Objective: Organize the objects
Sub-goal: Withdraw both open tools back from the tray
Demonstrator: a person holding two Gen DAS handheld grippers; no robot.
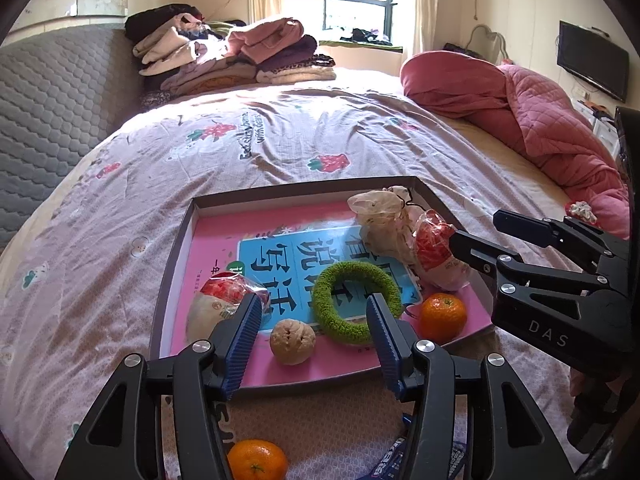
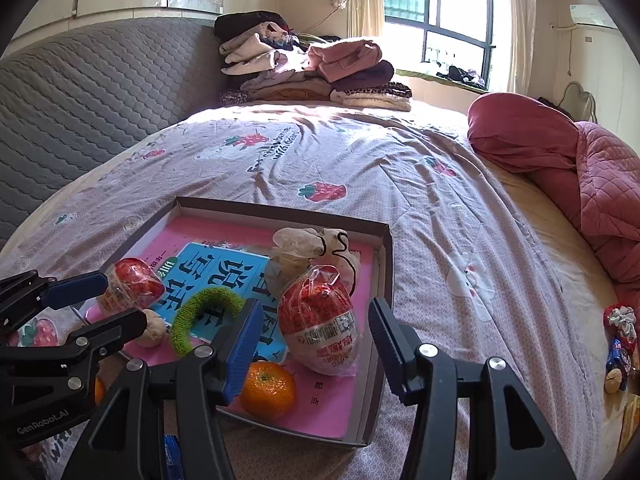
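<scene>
A shallow brown box point(image 1: 176, 260) point(image 2: 384, 264) lies on the bed with a pink book point(image 1: 320, 364) inside. On the book rest a green fuzzy ring point(image 1: 352, 300) point(image 2: 208, 300), a beige walnut-like ball point(image 1: 292, 340), an orange point(image 1: 442, 318) point(image 2: 268, 390), two red-and-white wrapped packets point(image 1: 224, 300) point(image 1: 436, 256) and a crumpled plastic bag point(image 1: 384, 216). My left gripper point(image 1: 314, 304) hovers open above the ball and ring, holding nothing. My right gripper point(image 2: 314, 312) stands open over the right packet point(image 2: 320, 320), its pads apart from it. A second orange point(image 1: 256, 460) lies outside the box, below the left gripper.
The strawberry-print bedsheet point(image 1: 280, 140) stretches beyond the box. Folded clothes point(image 1: 232, 52) are stacked at the far end, a pink quilt point(image 1: 540, 120) bunches at the right, and a grey padded headboard point(image 1: 52, 100) runs along the left. Small items point(image 2: 620, 340) lie at the bed's right edge.
</scene>
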